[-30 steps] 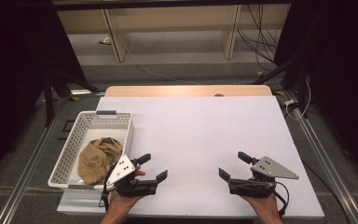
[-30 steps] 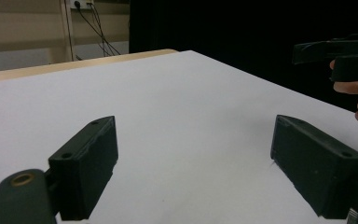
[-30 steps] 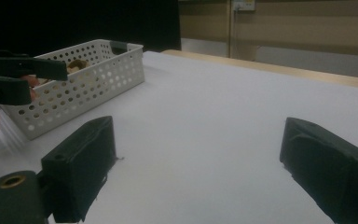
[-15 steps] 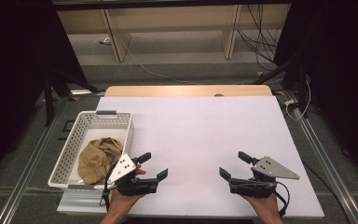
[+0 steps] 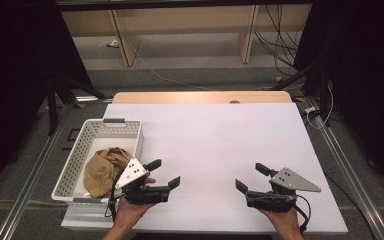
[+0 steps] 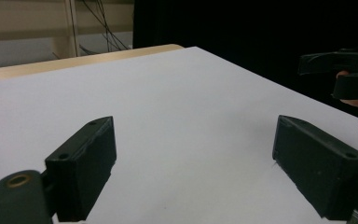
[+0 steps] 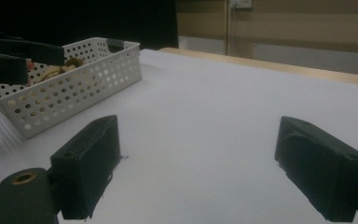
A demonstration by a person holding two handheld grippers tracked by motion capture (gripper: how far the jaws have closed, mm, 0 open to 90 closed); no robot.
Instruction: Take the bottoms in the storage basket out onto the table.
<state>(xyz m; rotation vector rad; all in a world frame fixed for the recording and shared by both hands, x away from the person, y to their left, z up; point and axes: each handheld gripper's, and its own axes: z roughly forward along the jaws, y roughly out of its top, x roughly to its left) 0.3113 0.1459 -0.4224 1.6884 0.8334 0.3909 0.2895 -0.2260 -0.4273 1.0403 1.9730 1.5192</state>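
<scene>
We see white table top [image 5: 215, 150]: matt, smooth, paper-like sheet; pale wood strip [image 5: 200, 97] along far edge. Basket [image 5: 75, 155]: white perforated plastic, slight sheen. Cloth [image 5: 105, 167] inside: tan, soft, crumpled fabric. Left gripper [image 5: 166, 173] and right gripper [image 5: 249, 176]: matt black plastic jaws, grey flat plates, metal-looking.

— What do you have around you? 
— You're at a white surface [image 5: 220, 145] with a pale wooden edge [image 5: 200, 97] along its far side, lit evenly from above. 
— And beyond it? 
— You face a grey floor [image 5: 190, 77], light wooden shelf uprights [image 5: 121, 37] and loose black cables [image 5: 275, 40]. Black curtains [image 5: 15, 60] close you in on both sides, with metal rails [image 5: 30, 175] running beside the surface.
</scene>
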